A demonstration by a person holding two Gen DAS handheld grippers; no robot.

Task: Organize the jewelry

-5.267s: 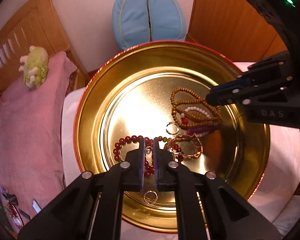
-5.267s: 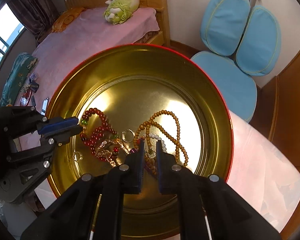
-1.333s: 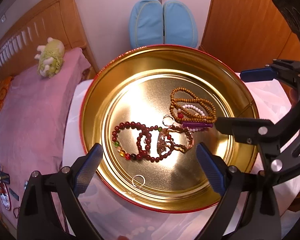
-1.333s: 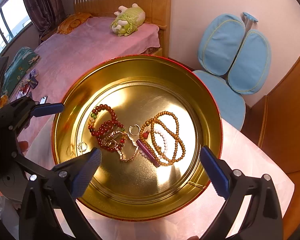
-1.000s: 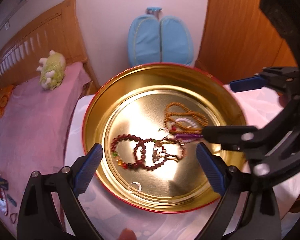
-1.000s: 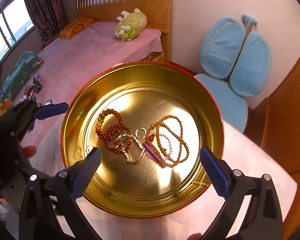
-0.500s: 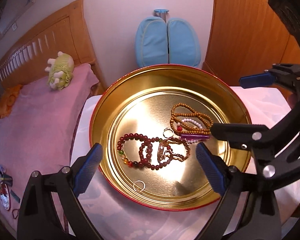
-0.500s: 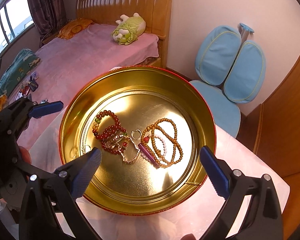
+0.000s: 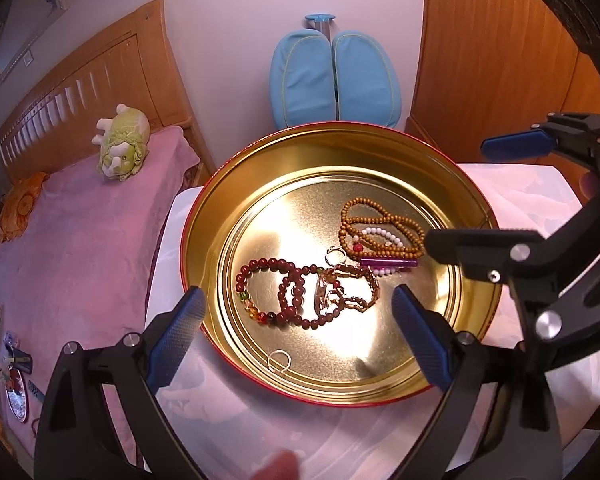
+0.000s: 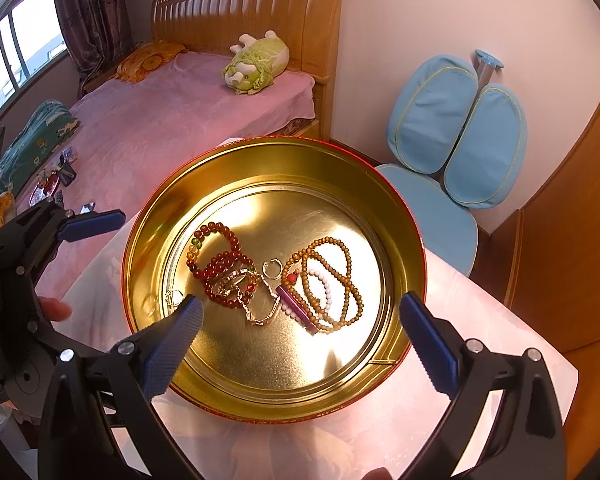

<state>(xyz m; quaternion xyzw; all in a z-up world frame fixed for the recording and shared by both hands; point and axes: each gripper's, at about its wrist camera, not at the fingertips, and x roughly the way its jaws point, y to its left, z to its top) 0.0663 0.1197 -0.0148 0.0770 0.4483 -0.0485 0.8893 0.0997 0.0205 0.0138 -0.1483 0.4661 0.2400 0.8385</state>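
Note:
A round gold tin (image 9: 332, 140) (image 10: 276, 156) with a red outer wall stands on a white cloth. On its floor lie a dark red bead bracelet (image 9: 269, 262) (image 10: 224, 264), a looped brown wooden bead strand (image 9: 380, 221) (image 10: 324, 242), a white bead bracelet with a purple tube (image 9: 388, 263) (image 10: 296, 308), a gold chain (image 9: 352, 300) (image 10: 260, 316) and two small silver rings (image 9: 279, 361) (image 10: 272, 270). My left gripper (image 9: 298, 296) hangs open above the tin's near-left edge and holds nothing. My right gripper (image 10: 300, 302) (image 9: 456, 192) is open over the right side, also holding nothing.
A bed with a pink cover (image 10: 172, 120) and a green plush toy (image 10: 256, 64) lies to the left. A blue chair (image 9: 334, 80) stands behind the tin, a wooden wardrobe (image 9: 492, 48) at the right. A person's finger (image 10: 54, 307) shows on the left gripper's handle.
Five seconds ago both grippers were shut low among the jewelry. Both are now open and drawn up and back from the tin. The jewelry lies still.

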